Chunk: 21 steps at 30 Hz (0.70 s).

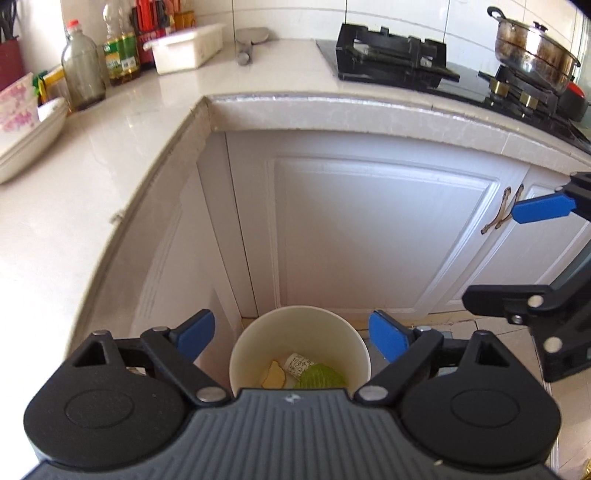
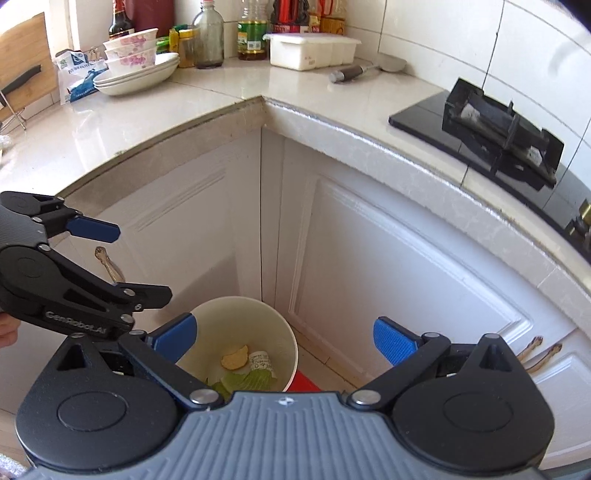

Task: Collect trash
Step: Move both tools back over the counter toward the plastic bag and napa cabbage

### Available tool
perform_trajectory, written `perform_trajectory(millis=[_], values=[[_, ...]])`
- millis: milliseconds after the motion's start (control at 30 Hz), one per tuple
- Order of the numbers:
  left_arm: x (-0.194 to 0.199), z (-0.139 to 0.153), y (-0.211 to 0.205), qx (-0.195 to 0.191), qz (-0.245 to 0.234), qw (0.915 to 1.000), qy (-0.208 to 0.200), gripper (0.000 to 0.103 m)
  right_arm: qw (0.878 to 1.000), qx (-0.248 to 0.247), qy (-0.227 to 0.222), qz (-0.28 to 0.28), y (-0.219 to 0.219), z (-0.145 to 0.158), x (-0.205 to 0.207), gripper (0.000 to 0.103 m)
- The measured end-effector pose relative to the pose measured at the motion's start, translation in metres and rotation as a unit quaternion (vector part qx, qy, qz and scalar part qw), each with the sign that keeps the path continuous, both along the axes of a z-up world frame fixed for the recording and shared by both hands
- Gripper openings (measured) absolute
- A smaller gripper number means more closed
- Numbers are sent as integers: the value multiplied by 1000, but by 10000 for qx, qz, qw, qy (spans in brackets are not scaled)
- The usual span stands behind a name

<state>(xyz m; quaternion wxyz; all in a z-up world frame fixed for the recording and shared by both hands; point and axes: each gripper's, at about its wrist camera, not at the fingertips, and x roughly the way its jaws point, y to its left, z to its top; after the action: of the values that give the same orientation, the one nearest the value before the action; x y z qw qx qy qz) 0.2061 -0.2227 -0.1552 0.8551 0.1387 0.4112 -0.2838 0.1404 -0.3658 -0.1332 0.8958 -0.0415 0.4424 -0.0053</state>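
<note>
Kitchen cabinets are framing a white bin (image 1: 300, 347) holding scraps (image 1: 321, 374); above it, left gripper (image 1: 295, 339) and right gripper (image 2: 284, 341) are hovering spread wide, gripping nothing.

The right gripper (image 2: 291, 343) is hovering above the white bin (image 2: 291, 354), its jaws standing wide apart with nothing between them. The bin is sitting on the floor in the inner corner of the white cabinets (image 2: 388, 266). Inside it are lying a yellow scrap (image 2: 234, 358), a printed paper roll (image 2: 260, 362) and green leaf pieces (image 2: 251, 380). The left gripper (image 2: 110, 258) is entering from the left, jaws also spread. On the desk (image 2: 207, 99) above, stacked bowls (image 2: 133, 62) and bottles (image 2: 210, 35) are standing.
</note>
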Motion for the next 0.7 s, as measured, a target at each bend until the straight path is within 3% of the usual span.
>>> perform_trajectory(millis=[333,700], values=[[-22,48,48,-19,381,9983,-452,93,9991,-136,-272,310,38,31,9,103],[-37,77,125,125,1135,9900,-828,93,9940,-111,-456,992,99,65,27,103]])
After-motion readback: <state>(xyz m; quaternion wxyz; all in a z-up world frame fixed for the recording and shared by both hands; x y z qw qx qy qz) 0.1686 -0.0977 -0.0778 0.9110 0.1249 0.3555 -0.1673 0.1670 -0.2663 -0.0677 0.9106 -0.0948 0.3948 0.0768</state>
